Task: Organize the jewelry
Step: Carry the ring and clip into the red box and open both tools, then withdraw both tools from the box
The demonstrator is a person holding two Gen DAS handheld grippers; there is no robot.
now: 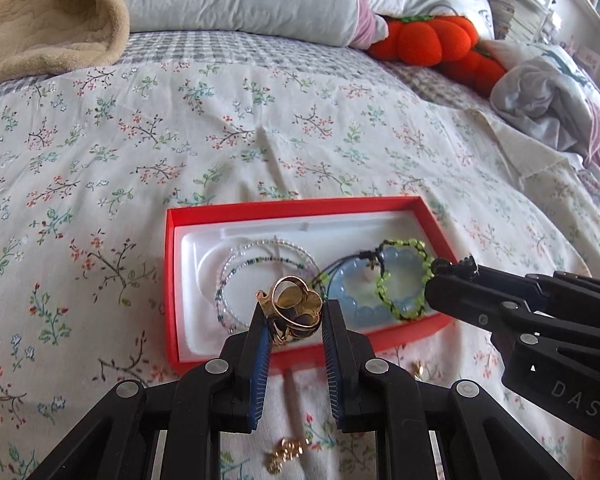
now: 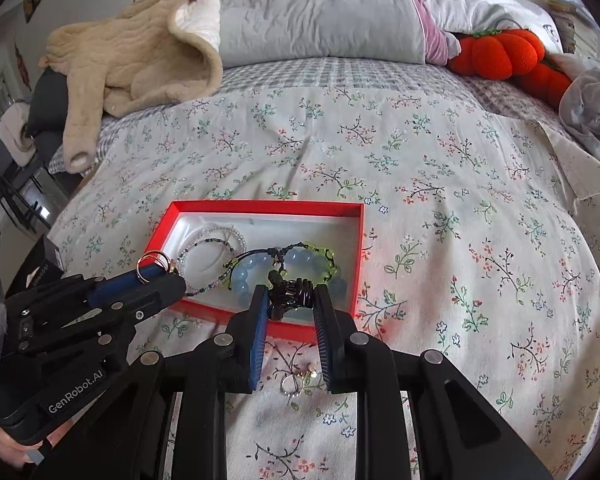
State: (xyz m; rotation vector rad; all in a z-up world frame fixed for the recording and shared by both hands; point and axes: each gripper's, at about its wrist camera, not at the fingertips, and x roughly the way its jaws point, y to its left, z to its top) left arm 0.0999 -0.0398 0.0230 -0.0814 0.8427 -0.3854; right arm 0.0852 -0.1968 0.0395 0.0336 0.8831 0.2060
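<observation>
On the floral bed [image 2: 440, 168], the left hand-held gripper [image 1: 293, 312] pinches a gold ring [image 1: 294, 306] between its blue pads, over the near edge of the red box [image 1: 172, 280] at about 7 o'clock of its tray. Inside the box lie clear beaded bracelets [image 1: 260, 268] toward 9 o'clock and a blue bead bracelet [image 2: 244, 280] with a green beaded cord [image 1: 404, 276] toward 3 o'clock. The right hand-held gripper [image 2: 290, 300] clamps a black knotted piece [image 2: 292, 294] over the box's near right corner, and small gold trinkets [image 1: 286, 454] lie on the bed at 6 o'clock, outside the box.
</observation>
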